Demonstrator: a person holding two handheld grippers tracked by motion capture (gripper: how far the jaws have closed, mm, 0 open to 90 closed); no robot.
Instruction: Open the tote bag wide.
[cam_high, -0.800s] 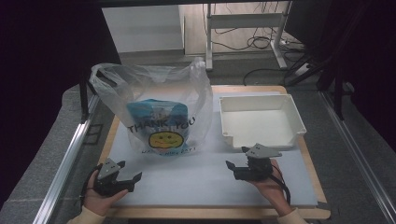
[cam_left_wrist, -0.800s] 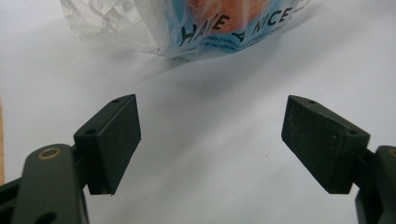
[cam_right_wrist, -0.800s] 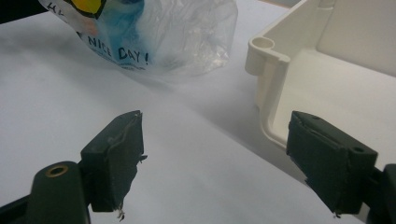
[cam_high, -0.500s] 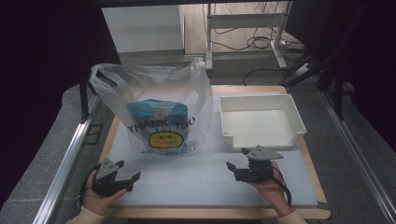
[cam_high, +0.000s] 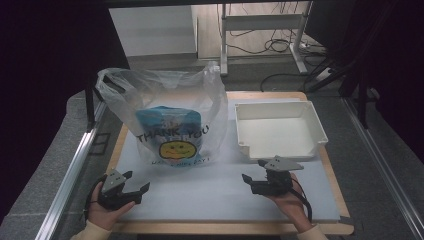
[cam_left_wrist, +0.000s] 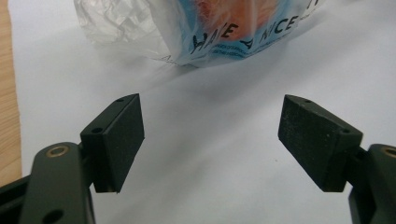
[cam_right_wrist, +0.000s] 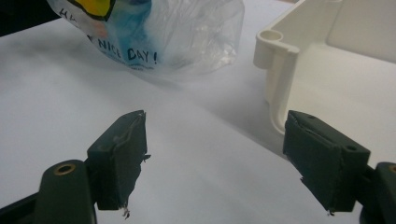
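Two grippers rest near the front edge of the worktop (cam_high: 320, 200), one in each of the person's hands. One plastic bag (cam_high: 170, 117) stands upright toward the back left of the white sheet (cam_high: 210, 187); it is clear, printed with a yellow smiley and dark lettering, and one blue packet (cam_high: 167, 125) shows through its front. One white tray (cam_high: 280, 130) sits just beside the bag on its right, apart from it.

The left gripper (cam_high: 137, 182) lies at the front left corner of the sheet, well apart from the bag, and its jaws stand wide open with nothing between them; in the left gripper view the bag's printed bottom edge (cam_left_wrist: 224, 32) lies ahead of the two black pads (cam_left_wrist: 119, 140). The right gripper (cam_high: 252, 177) lies at the front right, near the tray's front wall, jaws likewise wide open and empty; in the right gripper view the bag (cam_right_wrist: 159, 32) is ahead to the left and the tray's corner (cam_right_wrist: 275, 60) ahead to the right
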